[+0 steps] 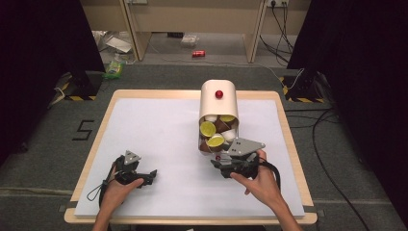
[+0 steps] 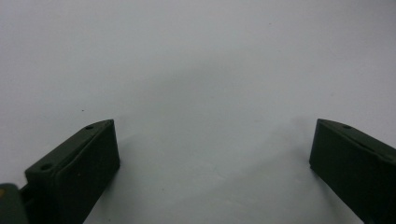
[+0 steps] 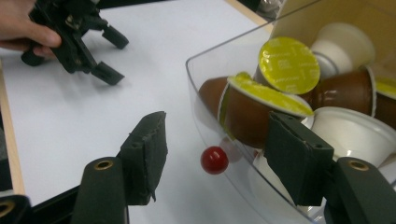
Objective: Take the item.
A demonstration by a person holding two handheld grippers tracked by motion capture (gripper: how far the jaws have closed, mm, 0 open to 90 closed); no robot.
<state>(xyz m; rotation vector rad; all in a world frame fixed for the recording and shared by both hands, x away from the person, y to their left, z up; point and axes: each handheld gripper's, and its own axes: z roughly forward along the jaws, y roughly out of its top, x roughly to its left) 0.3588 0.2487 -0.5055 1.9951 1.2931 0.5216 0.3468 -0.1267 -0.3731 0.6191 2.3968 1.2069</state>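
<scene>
A cream box [image 1: 219,103] with a red knob on top stands at the table's far middle. Its clear drawer [image 1: 204,139] is pulled out towards me and holds several coffee capsules [image 1: 208,128], brown with yellow-green lids and white ones. My right gripper [image 1: 217,161] is open at the drawer's front. In the right gripper view, the drawer's small red knob [image 3: 214,160] sits between the spread fingers of the right gripper [image 3: 217,140], untouched. My left gripper [image 1: 152,177] rests open on the mat at the near left, and its view shows the left gripper [image 2: 214,128] holding nothing.
A white mat [image 1: 159,139] covers the wooden table [image 1: 288,144]. Beyond the table, on the floor, lie a red can [image 1: 198,54], cables and scattered papers. The right gripper view shows the drawer's clear wall [image 3: 210,74] and the other gripper [image 3: 100,51] in a hand.
</scene>
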